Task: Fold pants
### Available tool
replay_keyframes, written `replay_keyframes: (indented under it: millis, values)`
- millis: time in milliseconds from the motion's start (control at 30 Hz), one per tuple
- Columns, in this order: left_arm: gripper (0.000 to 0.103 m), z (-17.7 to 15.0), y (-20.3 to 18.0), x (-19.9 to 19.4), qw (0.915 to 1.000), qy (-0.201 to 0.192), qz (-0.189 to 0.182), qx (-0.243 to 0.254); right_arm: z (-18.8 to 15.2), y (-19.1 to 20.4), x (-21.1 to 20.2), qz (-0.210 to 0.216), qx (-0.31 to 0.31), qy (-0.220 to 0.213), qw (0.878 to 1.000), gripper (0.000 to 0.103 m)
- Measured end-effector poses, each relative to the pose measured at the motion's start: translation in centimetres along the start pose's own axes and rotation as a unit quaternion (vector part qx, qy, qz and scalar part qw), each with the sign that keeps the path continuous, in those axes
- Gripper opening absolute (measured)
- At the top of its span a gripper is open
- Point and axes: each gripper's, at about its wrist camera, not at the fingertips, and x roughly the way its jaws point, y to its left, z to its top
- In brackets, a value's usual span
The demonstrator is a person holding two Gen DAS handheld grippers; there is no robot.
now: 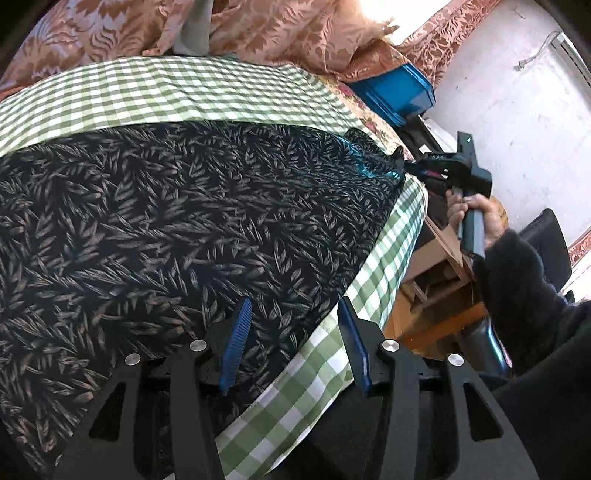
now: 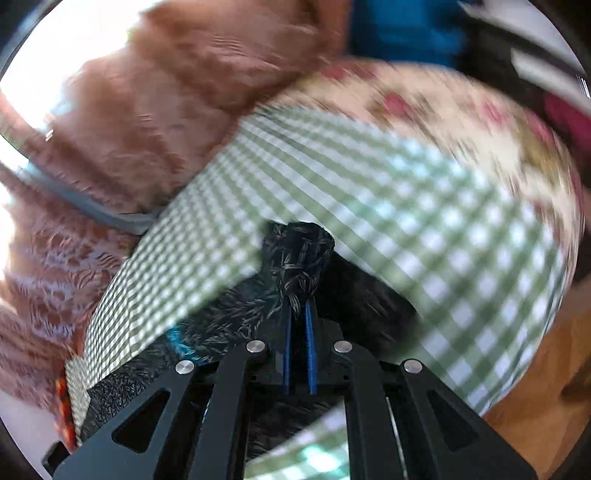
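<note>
The pants point(image 1: 166, 221) are black with a brown leaf print and lie spread on a green checked cloth point(image 1: 166, 92). My left gripper point(image 1: 295, 306) is open, its blue pads point(image 1: 236, 343) hovering over the pants' near edge. My right gripper point(image 2: 299, 306) is shut on a bunched corner of the pants point(image 2: 299, 254) and holds it up. In the left wrist view the right gripper point(image 1: 406, 166) pulls that corner at the cloth's far right edge. The right wrist view is motion-blurred.
Pink-brown patterned curtains point(image 1: 277, 33) hang behind the table. A blue crate point(image 1: 395, 92) sits at the back right. A floral cloth point(image 2: 461, 122) lies under the checked one. Wooden furniture point(image 1: 436, 291) stands to the right below the table edge.
</note>
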Motion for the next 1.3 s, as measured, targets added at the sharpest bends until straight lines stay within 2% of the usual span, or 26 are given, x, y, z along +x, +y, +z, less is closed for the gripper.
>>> replay_keyframes:
  millis: [100,233,300,333,400,433,467,633,867,1000,1033,1067,1133,1200,1267,1300]
  values:
    - [0.047,-0.1,-0.2,0.7,0.9999,0.01,0.009,0.01,-0.7,-1.3,0.6,0.008,0.018,0.005,1.0,0.009]
    - [0.046,-0.3,-0.4,1.2,0.9995,0.011,0.02,0.021,-0.1,-2.9,0.5,0.018,0.05,-0.009,0.999,0.028]
    - [0.026,-0.2,-0.4,1.3,0.9991,0.01,0.031,0.025,0.3,-3.3,0.3,0.014,0.054,-0.016,0.998,0.028]
    - [0.021,-0.3,-0.3,1.3,0.9989,0.01,0.037,0.026,0.7,-3.2,0.3,0.01,0.053,-0.016,0.998,0.028]
    - [0.0,-0.3,0.1,1.2,0.9986,0.007,0.044,0.03,1.2,-2.8,0.2,-0.001,0.044,-0.018,0.999,0.019]
    - [0.0,-0.4,0.3,1.0,0.9986,0.003,0.042,0.031,1.2,-2.6,0.3,-0.007,0.038,-0.019,0.999,0.009]
    - [0.0,-0.4,0.3,0.8,0.9988,-0.003,0.036,0.032,1.3,-2.4,0.3,-0.012,0.033,-0.022,0.999,0.008]
    - [0.0,-0.5,0.4,-0.8,0.9989,-0.02,-0.011,0.041,1.5,-2.0,-1.7,-0.009,0.023,-0.046,0.999,0.007]
    - [0.0,-0.9,0.4,-1.2,0.9984,-0.022,-0.044,0.03,0.3,-4.3,-1.8,-0.03,0.054,-0.05,0.997,0.006]
    - [0.0,-1.0,1.1,-1.7,0.999,-0.022,-0.033,0.02,0.2,-4.4,-0.4,-0.064,0.033,-0.034,0.997,0.007]
    - [0.0,-1.0,1.5,-1.9,0.9991,-0.021,-0.034,0.012,0.2,-4.1,-0.4,-0.07,0.025,-0.038,0.996,0.009]
    - [0.0,-1.0,1.7,-2.2,0.9992,-0.024,-0.03,0.008,0.1,-3.9,-0.7,-0.074,0.022,-0.043,0.996,0.02]
    - [0.0,-1.1,2.0,-3.0,0.9992,-0.038,-0.011,-0.001,-0.1,-3.2,-1.9,-0.08,0.014,-0.057,0.995,0.033]
    - [0.0,-1.0,2.3,-4.0,0.9986,-0.051,0.01,-0.005,-0.5,-2.2,-2.8,-0.054,0.004,-0.051,0.997,0.033]
    - [0.002,-1.1,2.4,-4.6,0.998,-0.059,0.025,-0.001,-1.7,-0.7,-3.0,0.039,0.001,0.0,0.999,0.033]
    - [0.015,-1.1,2.4,-4.9,0.9974,-0.061,0.037,0.001,-2.9,0.6,-2.7,0.094,-0.007,0.037,0.995,0.033]
